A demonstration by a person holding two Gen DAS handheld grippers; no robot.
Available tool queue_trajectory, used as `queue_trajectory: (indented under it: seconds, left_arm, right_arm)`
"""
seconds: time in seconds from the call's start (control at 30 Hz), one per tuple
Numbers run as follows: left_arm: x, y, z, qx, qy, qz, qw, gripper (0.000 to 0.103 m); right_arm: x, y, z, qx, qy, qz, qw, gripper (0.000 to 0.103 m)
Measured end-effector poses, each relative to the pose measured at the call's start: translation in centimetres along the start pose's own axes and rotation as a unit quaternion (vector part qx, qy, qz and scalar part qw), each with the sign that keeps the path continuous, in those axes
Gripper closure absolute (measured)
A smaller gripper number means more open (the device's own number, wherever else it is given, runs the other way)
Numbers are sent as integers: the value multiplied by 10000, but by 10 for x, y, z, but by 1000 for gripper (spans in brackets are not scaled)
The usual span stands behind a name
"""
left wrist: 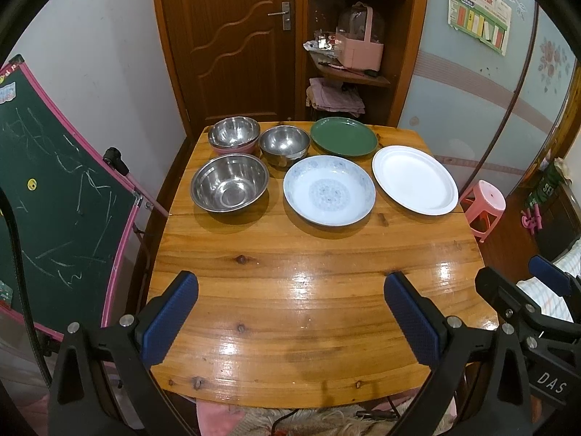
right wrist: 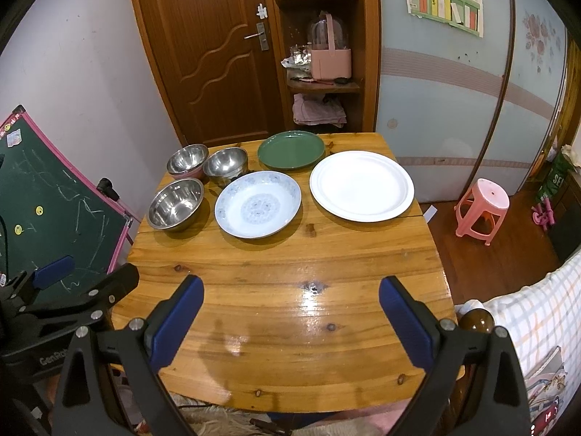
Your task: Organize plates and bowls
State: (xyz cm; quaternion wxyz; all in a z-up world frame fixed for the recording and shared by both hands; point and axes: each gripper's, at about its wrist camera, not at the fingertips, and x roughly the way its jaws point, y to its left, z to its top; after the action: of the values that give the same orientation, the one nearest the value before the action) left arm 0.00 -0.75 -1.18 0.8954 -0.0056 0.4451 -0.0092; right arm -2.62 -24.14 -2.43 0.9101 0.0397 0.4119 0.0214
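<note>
Both grippers hover over the near edge of the wooden table (left wrist: 290,254), jaws spread wide and empty: the left gripper (left wrist: 290,312) and the right gripper (right wrist: 290,312). At the far end, the left side holds a large steel bowl (left wrist: 229,182), a steel bowl nested in a pink one (left wrist: 234,135) and a small steel bowl (left wrist: 284,143). To the right lie the patterned blue plate (left wrist: 328,189), green plate (left wrist: 343,136) and white plate (left wrist: 414,179). Only the right wrist view shows a checked cloth (right wrist: 537,312) at the near right; the left wrist view shows more of the chalkboard (left wrist: 54,196).
</note>
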Motion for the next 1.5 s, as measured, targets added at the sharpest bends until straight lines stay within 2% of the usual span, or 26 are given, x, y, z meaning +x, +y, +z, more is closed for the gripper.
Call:
queue_trajectory:
  seconds: [1.5]
  left_arm:
    - [1, -1, -14, 32, 59, -8, 10000, 2]
  right_arm:
    - [6, 1, -6, 80, 38, 48, 9999, 5]
